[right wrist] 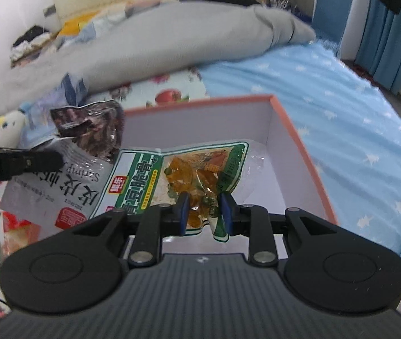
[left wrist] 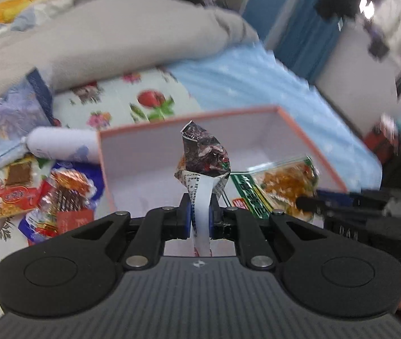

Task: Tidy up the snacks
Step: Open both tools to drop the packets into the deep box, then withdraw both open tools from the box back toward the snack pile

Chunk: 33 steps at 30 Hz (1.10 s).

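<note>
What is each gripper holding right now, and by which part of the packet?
The left gripper pinches the silver shrimp snack packet by its bottom edge. The right gripper clamps the green-bordered packet at its lower edge. Both are over the box.

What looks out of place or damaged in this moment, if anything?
Nothing looks spilled or damaged. Each tool holds a sealed packet over the open box: left tool the shrimp packet, right tool the green packet. More snacks lie loose on the bed beside the box.
</note>
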Tool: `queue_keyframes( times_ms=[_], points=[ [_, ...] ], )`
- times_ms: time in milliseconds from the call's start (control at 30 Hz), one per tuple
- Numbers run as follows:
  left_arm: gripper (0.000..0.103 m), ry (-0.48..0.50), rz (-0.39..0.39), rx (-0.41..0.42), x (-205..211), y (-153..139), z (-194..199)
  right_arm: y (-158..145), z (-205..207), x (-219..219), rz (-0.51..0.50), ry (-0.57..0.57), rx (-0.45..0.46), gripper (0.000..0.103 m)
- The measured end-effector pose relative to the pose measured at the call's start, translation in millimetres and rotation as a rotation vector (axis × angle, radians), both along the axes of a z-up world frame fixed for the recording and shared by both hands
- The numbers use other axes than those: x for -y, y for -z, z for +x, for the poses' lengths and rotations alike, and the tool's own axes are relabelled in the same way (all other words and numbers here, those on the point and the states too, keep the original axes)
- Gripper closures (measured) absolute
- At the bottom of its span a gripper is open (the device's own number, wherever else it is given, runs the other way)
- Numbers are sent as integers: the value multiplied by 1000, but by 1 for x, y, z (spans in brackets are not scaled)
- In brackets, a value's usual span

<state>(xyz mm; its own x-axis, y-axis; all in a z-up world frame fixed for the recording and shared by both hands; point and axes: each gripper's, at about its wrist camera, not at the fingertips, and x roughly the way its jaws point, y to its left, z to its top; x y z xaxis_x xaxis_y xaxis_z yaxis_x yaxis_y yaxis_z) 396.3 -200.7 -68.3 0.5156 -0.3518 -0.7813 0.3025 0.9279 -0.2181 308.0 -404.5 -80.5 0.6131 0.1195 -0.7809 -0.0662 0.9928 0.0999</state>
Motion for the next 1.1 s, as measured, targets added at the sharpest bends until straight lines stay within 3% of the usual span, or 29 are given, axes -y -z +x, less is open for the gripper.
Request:
queue_keyframes(
  times_ms=[200,267,300,333,467,833,1100],
  points=[
    [89,12,24,-24,5,13,5,14,3,8,6,2,-40,75],
    [83,4,33,-19,4,12,5,15,3,9,7,3,-47,57],
    [80,0,38,-13,3,11,6,15,2,9,6,2,-41,42],
    [74,-6,42,-8,4,8,4,13,1,9,4,-3,-31,39],
    [67,-19,23,14,-3,-3,1,6,0,11,-1,2,0,39],
    [67,-33,-77,99,-25,-35,-24,-29,-27,2,47,32,150,39],
    [67,-26,-91,208,-40,-62,-56,-61,-50,-15,56,24,271,39]
  ],
)
